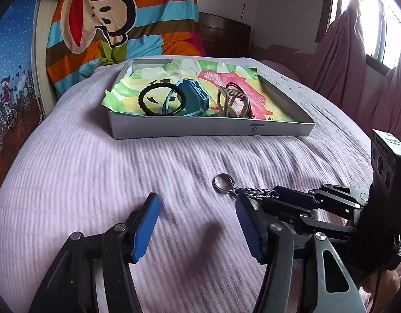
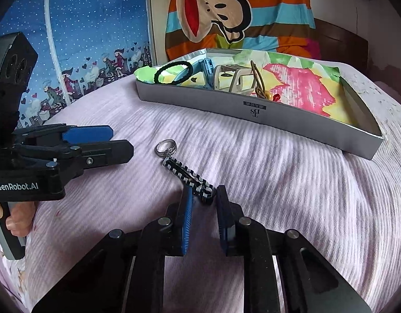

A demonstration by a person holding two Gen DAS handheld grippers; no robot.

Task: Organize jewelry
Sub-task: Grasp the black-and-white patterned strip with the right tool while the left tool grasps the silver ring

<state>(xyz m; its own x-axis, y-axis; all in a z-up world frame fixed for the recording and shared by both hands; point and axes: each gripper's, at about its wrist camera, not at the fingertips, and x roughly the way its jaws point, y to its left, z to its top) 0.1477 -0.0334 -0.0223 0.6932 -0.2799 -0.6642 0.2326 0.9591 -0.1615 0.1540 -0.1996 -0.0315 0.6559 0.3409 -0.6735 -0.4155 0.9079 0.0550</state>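
Note:
A keychain lies on the lilac bedspread, with a silver ring (image 2: 166, 148) at one end and a black-and-white striped chain (image 2: 186, 176). My right gripper (image 2: 204, 200) is shut on the clasp end, low on the bed. From the left wrist view the ring (image 1: 221, 182) and chain (image 1: 255, 191) lead into the right gripper (image 1: 272, 195). My left gripper (image 1: 197, 221) is open just short of the ring, with nothing between its blue pads (image 1: 145, 224). It enters the right wrist view as the left gripper (image 2: 110, 142), left of the ring.
A shallow grey box (image 1: 213, 129) lined with coloured paper sits further back on the bed. It holds a black braided bracelet (image 1: 161, 99), a teal watch (image 1: 193, 96) and a beige strap (image 1: 231, 101). A person's hand (image 2: 17, 219) holds the left gripper's handle.

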